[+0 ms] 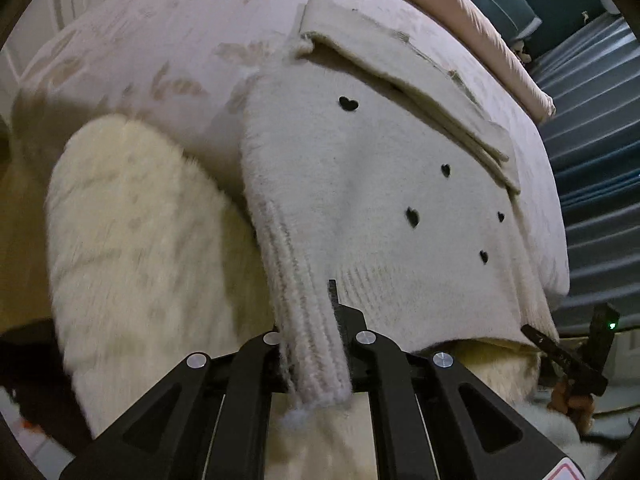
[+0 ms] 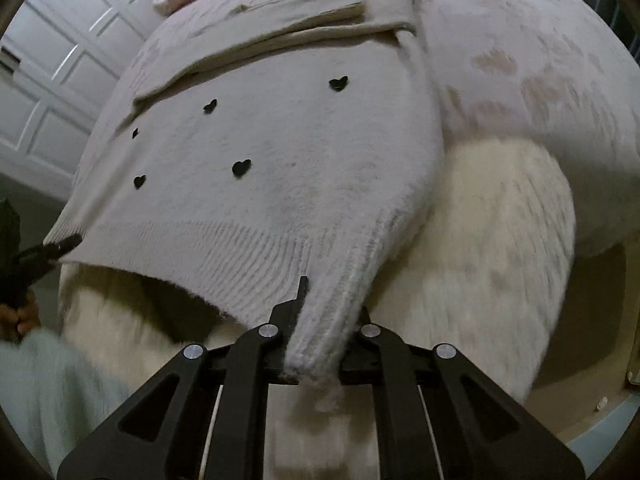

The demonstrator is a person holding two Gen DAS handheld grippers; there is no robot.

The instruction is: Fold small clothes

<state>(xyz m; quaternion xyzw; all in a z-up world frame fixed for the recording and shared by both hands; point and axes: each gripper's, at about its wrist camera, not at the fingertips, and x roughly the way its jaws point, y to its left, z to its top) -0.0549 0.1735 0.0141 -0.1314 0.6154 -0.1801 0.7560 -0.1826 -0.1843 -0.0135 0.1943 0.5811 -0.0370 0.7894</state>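
A small cream knit sweater [image 1: 380,184] with black hearts lies on a pale pink bedspread [image 1: 160,40], its sleeves folded across the far end. My left gripper [image 1: 316,344] is shut on the ribbed hem at the left corner and lifts it off the bed. My right gripper [image 2: 316,332] is shut on the hem at the other corner of the sweater [image 2: 280,152]. The hem hangs stretched between both grippers. The right gripper shows in the left wrist view [image 1: 536,334]; the left gripper shows in the right wrist view [image 2: 60,246].
A fluffy white blanket [image 1: 132,240] hangs over the bed's near edge under the hem, also in the right wrist view [image 2: 500,240]. A pink pillow [image 1: 480,20] lies at the far end. White panelled doors [image 2: 60,60] stand beyond the bed. Blue striped fabric [image 1: 592,160] is at the right.
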